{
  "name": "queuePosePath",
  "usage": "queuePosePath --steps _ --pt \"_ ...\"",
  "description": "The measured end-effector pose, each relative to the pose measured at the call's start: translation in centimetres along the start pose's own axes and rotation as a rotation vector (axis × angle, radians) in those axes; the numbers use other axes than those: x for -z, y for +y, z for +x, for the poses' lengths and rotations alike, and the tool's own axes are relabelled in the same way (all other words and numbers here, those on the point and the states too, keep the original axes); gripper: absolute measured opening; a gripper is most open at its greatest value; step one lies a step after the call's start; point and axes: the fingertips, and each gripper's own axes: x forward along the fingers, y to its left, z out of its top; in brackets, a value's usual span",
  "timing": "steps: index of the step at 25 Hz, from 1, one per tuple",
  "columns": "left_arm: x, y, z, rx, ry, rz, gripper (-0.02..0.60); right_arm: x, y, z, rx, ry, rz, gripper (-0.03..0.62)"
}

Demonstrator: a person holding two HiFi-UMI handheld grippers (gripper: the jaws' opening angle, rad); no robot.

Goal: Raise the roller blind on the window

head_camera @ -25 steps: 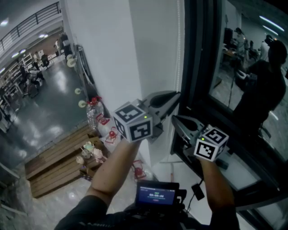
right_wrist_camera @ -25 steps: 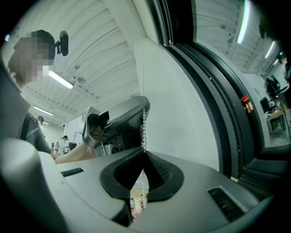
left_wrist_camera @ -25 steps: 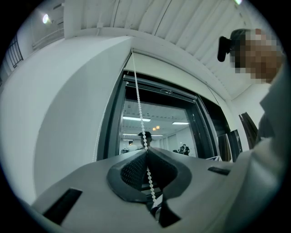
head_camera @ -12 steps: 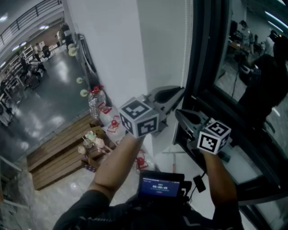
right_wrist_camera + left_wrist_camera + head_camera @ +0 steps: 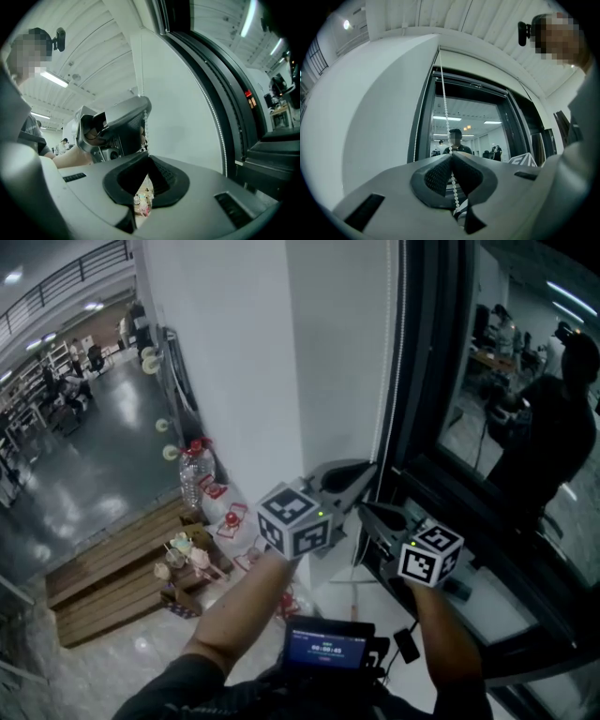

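Left claw (image 5: 451, 154) and right claw (image 5: 147, 154) just below it, both clenched on the white beaded pull chain (image 5: 444, 108) beside the dark-framed window (image 5: 506, 409); the roller blind's dark rail (image 5: 476, 86) sits at the glass's top, raising seemingly almost complete.

White beaded chain (image 5: 445, 110); black window frame (image 5: 427, 381); white wall (image 5: 234, 352); grey left gripper (image 5: 368, 470) and right gripper (image 5: 366, 510), black-and-white square-marker cubes; brown wooden planks (image 5: 112, 587).

Grey tongs (image 5: 373, 467), black-and-white marker cubes (image 5: 296, 519)
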Motion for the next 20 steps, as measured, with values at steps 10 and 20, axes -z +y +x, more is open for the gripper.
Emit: queuePosePath --steps 10,20 --pt "-0.4 1.3 -0.6 -0.081 0.002 -0.005 0.006 -0.7 -0.2 0.6 0.055 0.008 -0.042 0.005" --pt "-0.7 1.1 -0.9 -0.108 0.001 -0.007 0.007 -1.1 -0.5 0.6 0.049 -0.008 -0.018 0.011"
